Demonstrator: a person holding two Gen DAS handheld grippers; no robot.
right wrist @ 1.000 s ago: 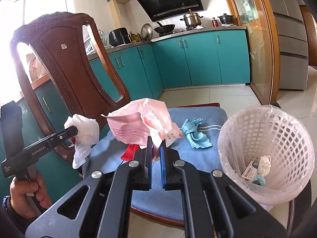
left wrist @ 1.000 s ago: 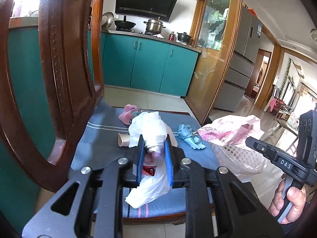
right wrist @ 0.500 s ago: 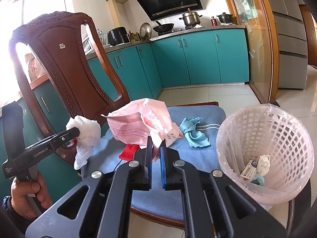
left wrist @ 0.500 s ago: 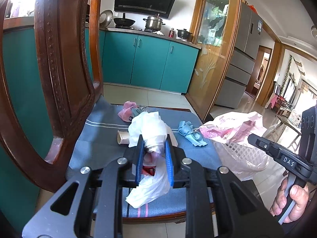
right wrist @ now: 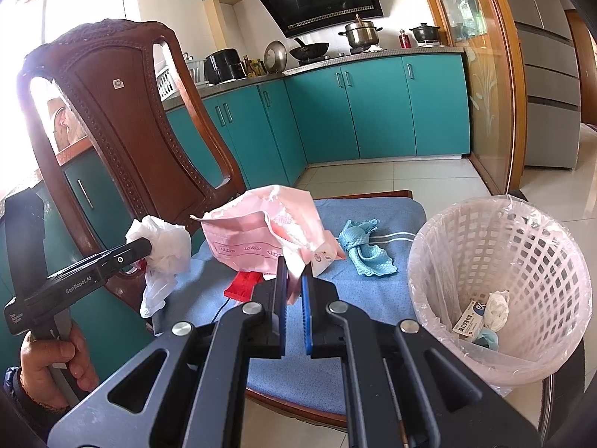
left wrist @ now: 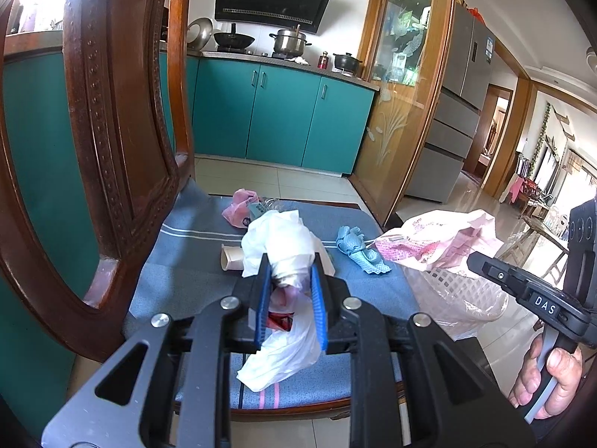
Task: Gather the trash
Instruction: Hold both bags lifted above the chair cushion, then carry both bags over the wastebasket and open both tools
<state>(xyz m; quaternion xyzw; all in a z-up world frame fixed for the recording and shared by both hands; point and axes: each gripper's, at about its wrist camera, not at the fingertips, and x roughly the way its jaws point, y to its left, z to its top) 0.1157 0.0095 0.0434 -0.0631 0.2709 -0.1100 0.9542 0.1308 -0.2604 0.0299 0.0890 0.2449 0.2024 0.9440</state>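
We are carrying two pieces at once: the left gripper [left wrist: 289, 300] fingers are pinching one white plastic bag [left wrist: 278, 246] above the chair seat [right wrist: 373, 298], and the right gripper [right wrist: 294, 293] fingers are pinching one pink plastic bag [right wrist: 261, 231] just left of the basket [right wrist: 496, 280]. For a clean drop we are judging it best to centre each bag over the rim before releasing, one at a time. Remaining on the seat: one blue cloth [right wrist: 363, 250], one cardboard tube [left wrist: 231, 257], one pink wad [left wrist: 240, 212], one red scrap [right wrist: 242, 285].
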